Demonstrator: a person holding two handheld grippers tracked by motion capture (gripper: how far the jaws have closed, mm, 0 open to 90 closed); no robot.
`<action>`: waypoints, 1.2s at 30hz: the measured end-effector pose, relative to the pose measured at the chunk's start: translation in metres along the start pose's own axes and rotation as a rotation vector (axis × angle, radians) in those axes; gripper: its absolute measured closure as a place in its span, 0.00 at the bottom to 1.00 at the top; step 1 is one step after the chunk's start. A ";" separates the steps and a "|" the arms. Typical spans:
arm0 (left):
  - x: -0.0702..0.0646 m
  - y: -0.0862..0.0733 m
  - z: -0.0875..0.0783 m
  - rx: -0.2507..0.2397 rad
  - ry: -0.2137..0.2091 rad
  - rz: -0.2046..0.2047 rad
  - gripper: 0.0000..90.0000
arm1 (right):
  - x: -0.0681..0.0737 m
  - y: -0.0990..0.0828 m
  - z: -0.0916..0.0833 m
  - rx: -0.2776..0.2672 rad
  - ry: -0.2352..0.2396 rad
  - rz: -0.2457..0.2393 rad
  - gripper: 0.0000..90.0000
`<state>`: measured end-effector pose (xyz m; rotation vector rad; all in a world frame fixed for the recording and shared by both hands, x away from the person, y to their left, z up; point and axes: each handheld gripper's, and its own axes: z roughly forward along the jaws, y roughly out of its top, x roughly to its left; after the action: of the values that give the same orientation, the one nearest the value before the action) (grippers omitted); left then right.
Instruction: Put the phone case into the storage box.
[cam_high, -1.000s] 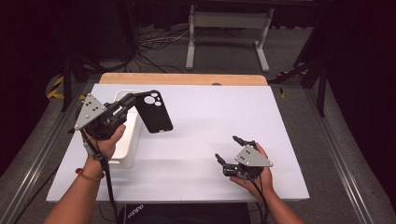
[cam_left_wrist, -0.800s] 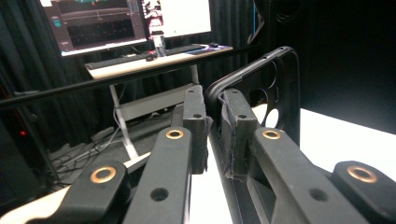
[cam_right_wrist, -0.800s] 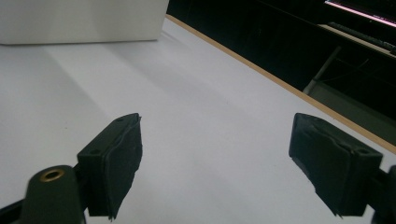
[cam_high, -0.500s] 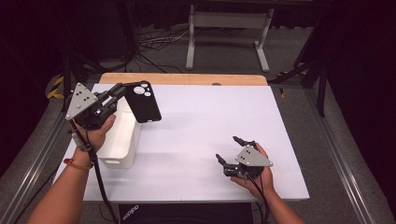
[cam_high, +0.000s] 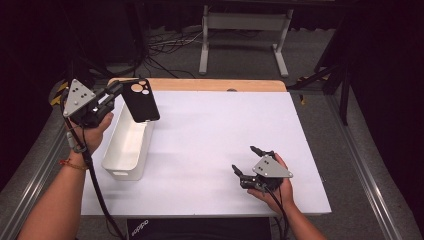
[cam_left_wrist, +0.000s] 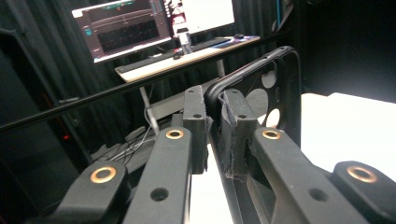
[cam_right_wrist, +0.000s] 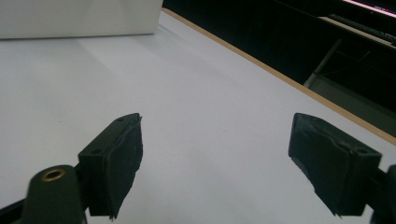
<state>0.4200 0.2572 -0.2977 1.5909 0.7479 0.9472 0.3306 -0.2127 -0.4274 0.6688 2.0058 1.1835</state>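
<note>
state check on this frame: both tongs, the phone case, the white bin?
left tongs: shut on the phone case's edge, raised off the table
right tongs: open, empty, low over the table
phone case: black, held in the air above the far end of the bin
white bin: upright on the table, nothing seen inside

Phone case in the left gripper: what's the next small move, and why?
Probably lower it into the white bin. The left gripper pinches the phone case by its edge, holding it in the air above the bin's far end, while the right gripper rests open on the table.
</note>
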 end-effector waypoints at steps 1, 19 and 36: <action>0.002 -0.001 0.001 0.004 0.004 -0.002 0.91 | 0.000 0.000 0.000 0.002 0.002 0.001 0.21; 0.027 -0.016 0.029 0.045 0.039 0.018 0.91 | 0.000 0.001 0.003 0.017 0.006 0.035 0.21; 0.045 -0.035 0.058 0.103 0.038 0.042 0.91 | 0.003 -0.003 0.007 0.064 -0.014 0.009 0.21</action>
<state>0.4929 0.2761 -0.3285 1.6879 0.8034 0.9854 0.3336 -0.2082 -0.4332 0.7170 2.0383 1.1207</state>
